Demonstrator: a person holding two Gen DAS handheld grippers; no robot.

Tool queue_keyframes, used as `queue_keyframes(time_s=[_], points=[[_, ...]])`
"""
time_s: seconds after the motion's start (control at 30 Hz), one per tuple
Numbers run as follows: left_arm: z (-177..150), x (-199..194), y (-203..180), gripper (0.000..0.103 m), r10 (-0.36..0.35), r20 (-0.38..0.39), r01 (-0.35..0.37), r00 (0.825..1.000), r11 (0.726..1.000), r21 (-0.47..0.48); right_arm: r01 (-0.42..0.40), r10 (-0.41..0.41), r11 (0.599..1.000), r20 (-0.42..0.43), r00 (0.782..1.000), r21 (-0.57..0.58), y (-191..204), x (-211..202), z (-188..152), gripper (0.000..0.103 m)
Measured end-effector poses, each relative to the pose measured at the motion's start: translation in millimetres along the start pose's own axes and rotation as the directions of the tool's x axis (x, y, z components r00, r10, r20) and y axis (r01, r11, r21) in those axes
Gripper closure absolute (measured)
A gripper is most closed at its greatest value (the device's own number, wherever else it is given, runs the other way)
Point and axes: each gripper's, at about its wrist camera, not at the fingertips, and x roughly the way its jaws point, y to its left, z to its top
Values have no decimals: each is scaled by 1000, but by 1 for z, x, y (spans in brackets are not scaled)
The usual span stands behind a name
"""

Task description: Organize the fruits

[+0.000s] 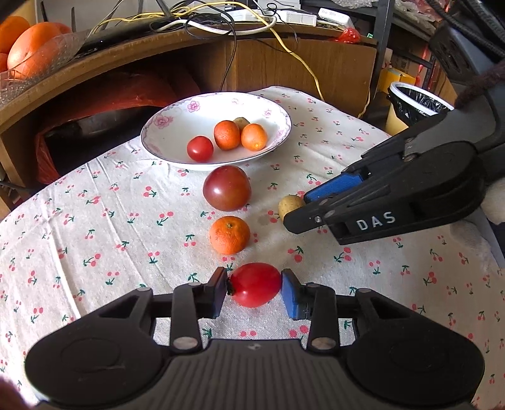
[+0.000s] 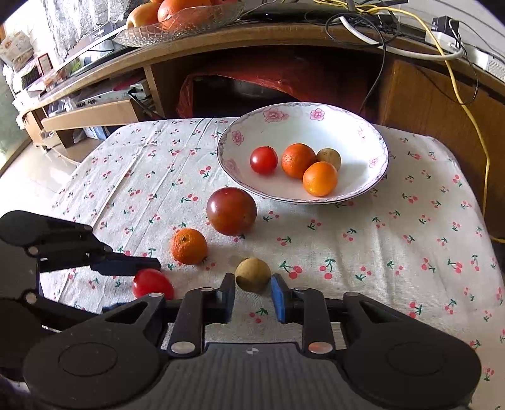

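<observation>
A small red tomato [image 1: 255,288] [image 2: 151,284] lies on the cherry-print cloth, and my left gripper [image 1: 254,284] is shut on it, a pad pressed to each side. A small yellow-brown fruit [image 2: 252,273] [image 1: 289,205] rests on the cloth between the tips of my right gripper [image 2: 252,284] [image 1: 295,209]. Its jaws stand narrowly open, close beside the fruit. Ahead lie a mandarin [image 1: 229,235] [image 2: 188,246] and a large dark tomato [image 1: 226,192] [image 2: 231,210]. The white flowered bowl [image 1: 151,126] [image 2: 227,164] behind them holds a red tomato, two oranges and a brown fruit.
A wooden shelf runs behind the table with a glass dish of oranges [image 1: 31,53] [image 2: 176,19] and loose cables [image 1: 284,41]. A lined bin [image 1: 410,104] stands past the table's far right corner. The cloth drops off at the table's left edge [image 2: 79,176].
</observation>
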Motion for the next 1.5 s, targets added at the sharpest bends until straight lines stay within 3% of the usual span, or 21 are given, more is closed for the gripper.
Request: queue_keyframes(time_s=[0.13,0.57,0.73,1.07,1.3,1.5], points=[[-2,-1,-2,53,6,3,-6,1000,1000,19,10,-10,1000,-1,1000,-9,2,5,-1,72],[-4,-2,-7,54,16,8,-16,1000,999,40,20,-20,999,1,1000,-26,4,7,0,72],[-3,-3,-9,59,20,10,-21,1000,998,55,29,-29,999,3,1000,-31,5,7,1,82],[-6,-6,-9,60,16,5,-17,1000,997,80,24,-25,998,-26,999,-63,6,2,-1,83],[-6,-5,-6,50,29,4,-29,1000,997,70,19,-21,998,-30,999,-57,5,1,-2,80],[-6,-4,-5,50,27,10,-28,1000,997,78,17,-18,999,-30,999,-48,4,1,-2,77]])
